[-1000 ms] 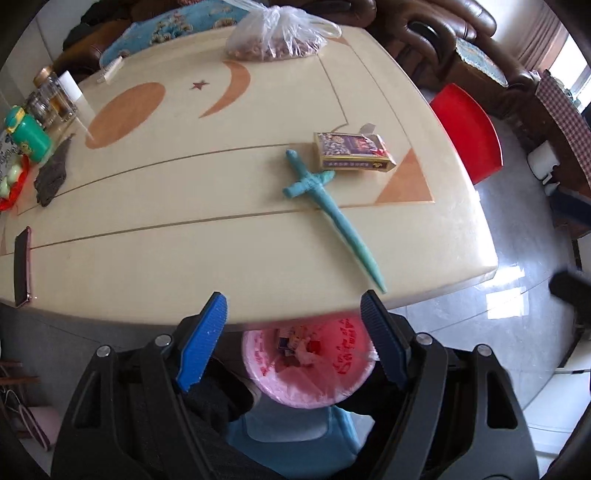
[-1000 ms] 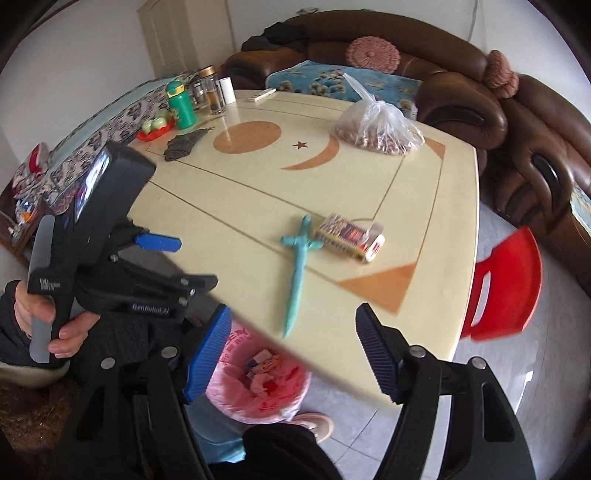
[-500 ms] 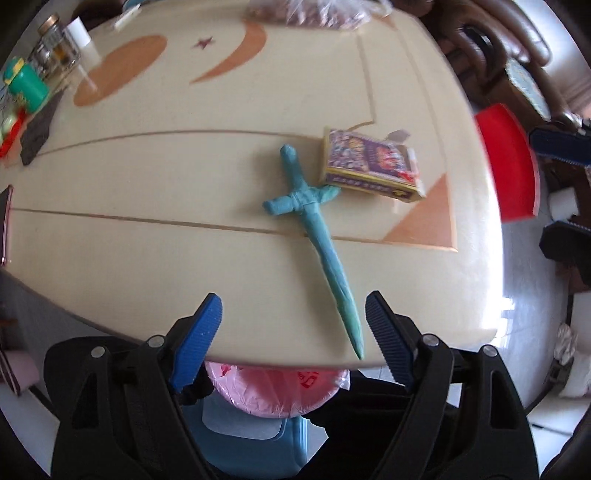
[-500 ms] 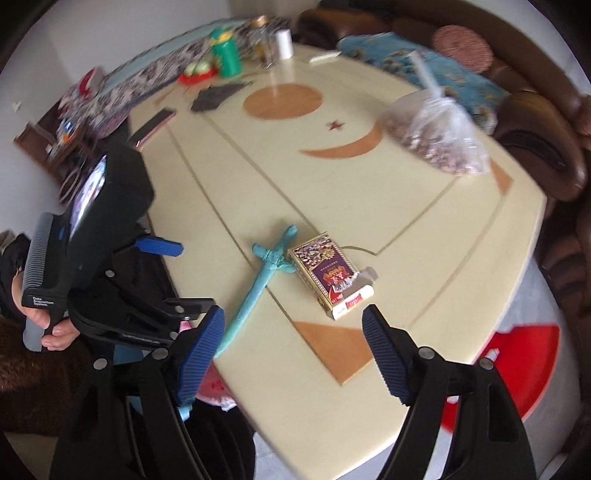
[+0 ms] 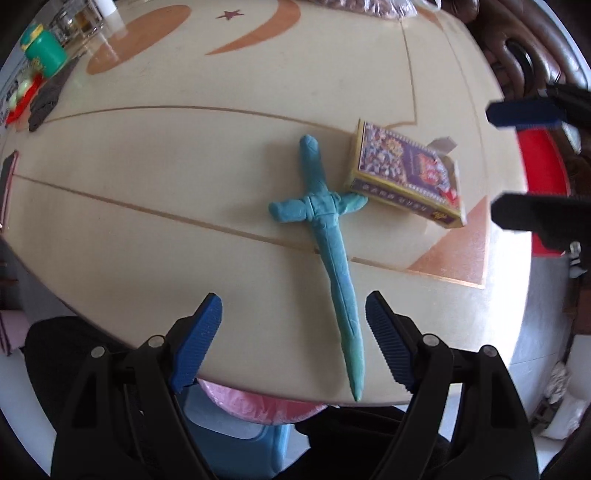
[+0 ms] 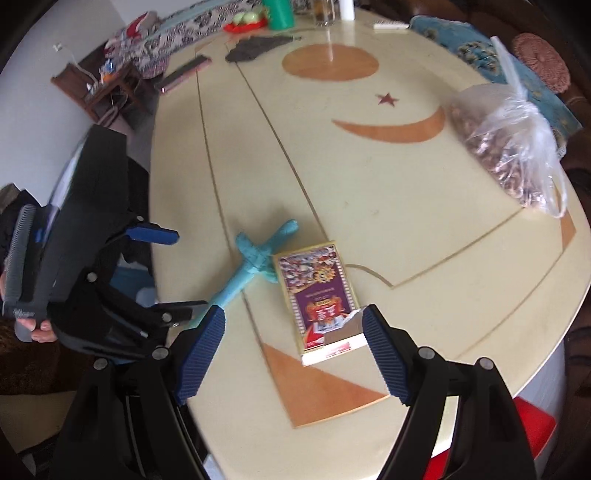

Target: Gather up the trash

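Observation:
A teal sword-shaped piece [image 5: 325, 229] lies on the cream table [image 5: 184, 177], its crossguard touching a purple and yellow card box [image 5: 406, 177] with a torn-open end. My left gripper [image 5: 293, 314] hangs open over the table's near edge, and the sword's blade tip lies between its blue fingers, closer to the right one. My right gripper [image 6: 293, 321] is open above the box [image 6: 317, 288], whose torn end sits between the pads. The sword [image 6: 255, 258] lies just left of the box. A pink-lined bin [image 5: 258, 402] peeks out under the table edge.
A clear bag of nuts [image 6: 509, 147] sits at the far right of the table. A phone [image 6: 184, 72], a dark cloth [image 6: 255, 48] and a green bottle [image 6: 279, 14] stand at the far end. A red stool [image 6: 532, 435] is beside the table. A hand [image 6: 33, 328] holds the left gripper's handle.
Both grippers have come down and in over the table, toward the sword and the box, while rolling. The pink bin is now mostly hidden below the table edge.

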The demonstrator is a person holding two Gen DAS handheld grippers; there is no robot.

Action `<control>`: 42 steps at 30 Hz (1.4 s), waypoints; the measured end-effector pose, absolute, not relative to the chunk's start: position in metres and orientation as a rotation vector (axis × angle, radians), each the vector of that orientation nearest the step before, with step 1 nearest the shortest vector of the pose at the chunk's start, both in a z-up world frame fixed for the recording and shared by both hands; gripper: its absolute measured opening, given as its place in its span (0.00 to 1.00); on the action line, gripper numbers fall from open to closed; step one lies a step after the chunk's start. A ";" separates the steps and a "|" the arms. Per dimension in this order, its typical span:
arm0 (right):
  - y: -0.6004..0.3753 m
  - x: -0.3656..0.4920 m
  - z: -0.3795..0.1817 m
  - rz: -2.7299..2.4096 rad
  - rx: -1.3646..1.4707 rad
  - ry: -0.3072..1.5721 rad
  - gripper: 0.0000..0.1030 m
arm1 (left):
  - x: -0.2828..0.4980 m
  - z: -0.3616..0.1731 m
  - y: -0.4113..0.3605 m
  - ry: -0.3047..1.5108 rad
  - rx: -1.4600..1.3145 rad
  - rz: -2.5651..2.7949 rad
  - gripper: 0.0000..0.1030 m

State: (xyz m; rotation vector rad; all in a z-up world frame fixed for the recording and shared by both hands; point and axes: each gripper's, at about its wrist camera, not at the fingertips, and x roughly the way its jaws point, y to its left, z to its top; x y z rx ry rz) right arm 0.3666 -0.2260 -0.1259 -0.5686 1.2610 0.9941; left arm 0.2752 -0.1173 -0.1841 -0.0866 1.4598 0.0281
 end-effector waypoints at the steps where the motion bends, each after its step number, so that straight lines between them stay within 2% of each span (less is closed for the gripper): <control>1: -0.224 0.368 -0.130 1.000 -0.584 1.266 0.73 | 0.276 -0.187 -0.117 1.467 -0.095 0.028 0.76; 9: -0.212 0.382 -0.163 1.056 -0.671 1.292 0.73 | 0.285 -0.211 -0.117 1.505 -0.117 0.068 0.76; 17: -0.199 0.389 -0.199 1.078 -0.729 1.334 0.73 | 0.293 -0.219 -0.119 1.496 -0.100 0.084 0.83; 24: -0.193 0.380 -0.209 1.066 -0.761 1.287 0.73 | 0.290 -0.219 -0.117 1.480 -0.106 0.108 0.83; 27: -0.192 0.376 -0.209 1.041 -0.775 1.262 0.70 | 0.289 -0.218 -0.116 1.479 -0.113 0.125 0.79; 30: -0.190 0.374 -0.209 1.010 -0.782 1.237 0.67 | 0.290 -0.216 -0.112 1.484 -0.121 0.130 0.71; 34: -0.190 0.366 -0.208 0.958 -0.777 1.207 0.62 | 0.296 -0.209 -0.111 1.487 -0.154 0.169 0.53; 36: -0.193 0.364 -0.207 0.943 -0.759 1.203 0.61 | 0.299 -0.207 -0.109 1.491 -0.160 0.174 0.34; 37: -0.195 0.363 -0.207 0.934 -0.749 1.202 0.60 | 0.300 -0.205 -0.109 1.487 -0.150 0.161 0.16; 42: -0.197 0.363 -0.208 0.901 -0.727 1.183 0.58 | 0.306 -0.203 -0.106 1.479 -0.110 0.118 0.16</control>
